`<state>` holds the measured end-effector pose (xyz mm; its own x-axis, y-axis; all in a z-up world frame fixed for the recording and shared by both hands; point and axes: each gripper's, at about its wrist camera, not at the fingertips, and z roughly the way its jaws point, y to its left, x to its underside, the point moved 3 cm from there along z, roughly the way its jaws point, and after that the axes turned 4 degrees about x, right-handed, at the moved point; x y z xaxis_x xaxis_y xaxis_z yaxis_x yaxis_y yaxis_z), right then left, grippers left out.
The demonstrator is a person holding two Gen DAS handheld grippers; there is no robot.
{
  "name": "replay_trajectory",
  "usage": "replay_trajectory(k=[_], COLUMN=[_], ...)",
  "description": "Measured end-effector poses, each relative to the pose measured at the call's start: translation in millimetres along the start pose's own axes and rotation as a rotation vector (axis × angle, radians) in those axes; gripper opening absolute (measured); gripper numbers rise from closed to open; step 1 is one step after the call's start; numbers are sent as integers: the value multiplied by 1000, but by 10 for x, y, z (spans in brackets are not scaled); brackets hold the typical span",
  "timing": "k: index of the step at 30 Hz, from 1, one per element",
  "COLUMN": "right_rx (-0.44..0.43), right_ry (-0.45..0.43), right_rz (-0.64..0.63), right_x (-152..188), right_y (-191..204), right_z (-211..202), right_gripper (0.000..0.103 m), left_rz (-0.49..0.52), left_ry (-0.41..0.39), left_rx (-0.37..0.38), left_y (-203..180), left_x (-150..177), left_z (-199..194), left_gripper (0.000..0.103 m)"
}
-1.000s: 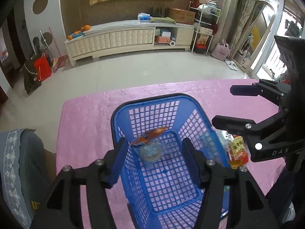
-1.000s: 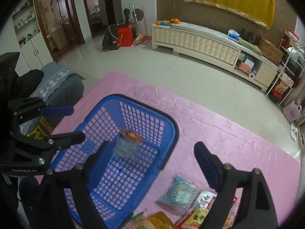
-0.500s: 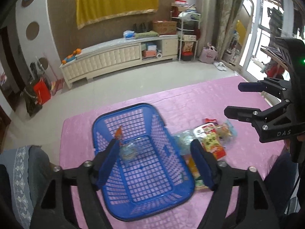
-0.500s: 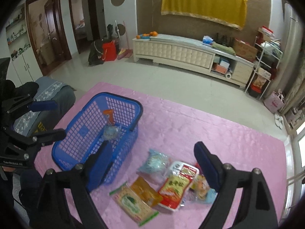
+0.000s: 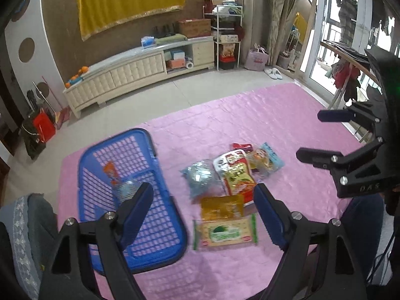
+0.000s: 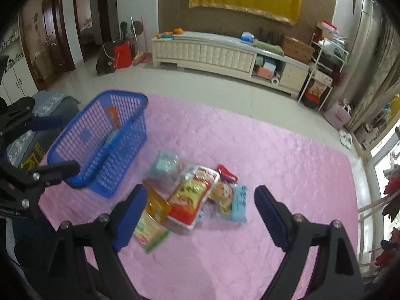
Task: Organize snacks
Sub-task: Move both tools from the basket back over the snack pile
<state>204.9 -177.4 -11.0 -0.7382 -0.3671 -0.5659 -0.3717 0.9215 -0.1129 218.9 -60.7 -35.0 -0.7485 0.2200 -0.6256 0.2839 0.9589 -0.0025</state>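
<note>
Several snack packets (image 5: 231, 182) (image 6: 192, 197) lay heaped on the pink counter (image 5: 250, 125) (image 6: 250, 150), between and just ahead of both claws' fingertips. One orange packet (image 5: 111, 172) (image 6: 113, 117) sat inside the blue basket (image 5: 92, 165) (image 6: 75, 140), to the left of the heap. Both the left claw (image 5: 201, 215) and the right claw (image 6: 200, 215) hung wide and empty above the counter, touching nothing. A pale cabinet (image 5: 125, 75) (image 6: 212, 52) stood by the far wall.
</note>
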Motion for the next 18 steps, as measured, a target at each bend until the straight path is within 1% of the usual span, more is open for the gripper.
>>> replay_trajectory(k=[6,10,15,18], right_rx=[-20,15,40,57], right_ry=[26,45,83,93], right_rz=[43,52,54,50], right_x=[183,282,351,357], right_y=[-261,-402,-609,-701], right_z=[105,205,436,588], right_gripper=[90,90,90,90], left_rz=[-28,-45,-49,-47], left_ry=[45,89,135,187], left_rx=[25,38,31,28], left_y=[-243,-365,-511,-552], left_x=[-85,-150,-137,-148], left_z=[309,577,866,1118], left_gripper=[80,80,80,80])
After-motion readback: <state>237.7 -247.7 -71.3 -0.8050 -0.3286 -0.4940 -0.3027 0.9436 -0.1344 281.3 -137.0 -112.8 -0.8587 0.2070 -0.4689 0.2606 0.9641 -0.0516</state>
